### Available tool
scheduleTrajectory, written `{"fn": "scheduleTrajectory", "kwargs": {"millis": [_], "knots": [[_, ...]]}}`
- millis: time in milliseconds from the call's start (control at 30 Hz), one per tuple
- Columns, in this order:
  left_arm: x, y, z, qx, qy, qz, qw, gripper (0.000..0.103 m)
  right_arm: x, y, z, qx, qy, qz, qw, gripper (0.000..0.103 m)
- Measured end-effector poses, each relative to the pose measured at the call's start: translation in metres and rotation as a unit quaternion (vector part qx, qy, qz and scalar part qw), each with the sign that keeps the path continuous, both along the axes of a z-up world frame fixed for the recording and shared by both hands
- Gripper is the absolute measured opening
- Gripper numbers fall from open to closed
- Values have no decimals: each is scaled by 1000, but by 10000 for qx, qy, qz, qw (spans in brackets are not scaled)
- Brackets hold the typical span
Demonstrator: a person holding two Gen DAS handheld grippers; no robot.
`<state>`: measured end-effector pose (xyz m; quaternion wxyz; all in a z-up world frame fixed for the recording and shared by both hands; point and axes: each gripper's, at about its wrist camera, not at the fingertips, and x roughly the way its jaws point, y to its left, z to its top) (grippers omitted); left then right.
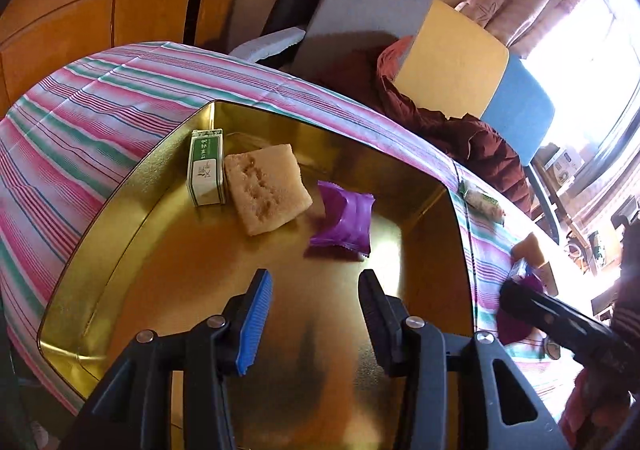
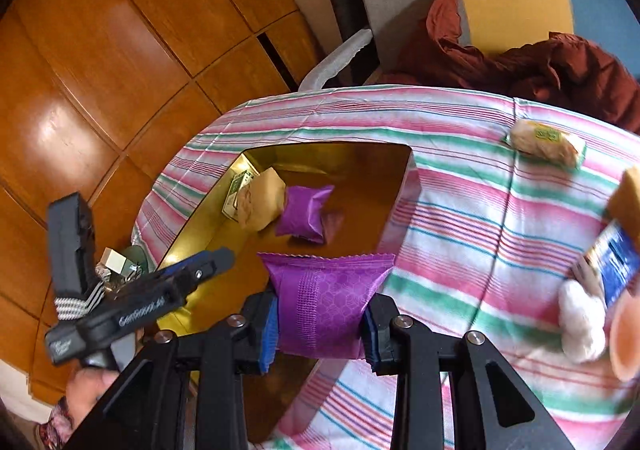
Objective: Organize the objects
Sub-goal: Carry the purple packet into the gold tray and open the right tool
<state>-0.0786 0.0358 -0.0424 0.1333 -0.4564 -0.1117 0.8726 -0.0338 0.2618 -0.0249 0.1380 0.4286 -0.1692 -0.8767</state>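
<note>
Gold tin, on the striped cloth, under and ahead of my left gripper. Contents, three items, all ahead of that gripper's tips:
- green box, upright, far left, touching the sponge;
- sponge, tan, flat, straight ahead and left;
- purple packet, nearest, just beyond the right finger, apart from the sponge.

Left gripper: jaws spread, nothing between them, above the bare tin floor.

Right gripper: pinching a second purple packet across its lower half, the top edge standing clear of the pads. It hangs over the tin's near right corner; the tin lies ahead and left.

Outside the tin, on the cloth to the right of my right gripper:
- wrapped bun, far right;
- blue packet, at the frame edge;
- white plush piece, below it.
</note>
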Motion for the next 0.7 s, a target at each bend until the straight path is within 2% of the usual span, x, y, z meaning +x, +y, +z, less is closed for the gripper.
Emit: {"fn": "scheduleTrajectory", "kwargs": {"millis": [133, 333, 700], "knots": [[1, -8, 0, 51, -10, 121, 9999, 45, -26, -15, 1, 211, -28, 18, 9998, 34], [-1, -11, 0, 138, -83, 198, 9997, 45, -69, -32, -9, 953, -188, -2, 9953, 34], [-2, -13, -3, 265, -182, 207, 9993, 45, -106, -29, -31, 1164, -473, -267, 9917, 37]]}}
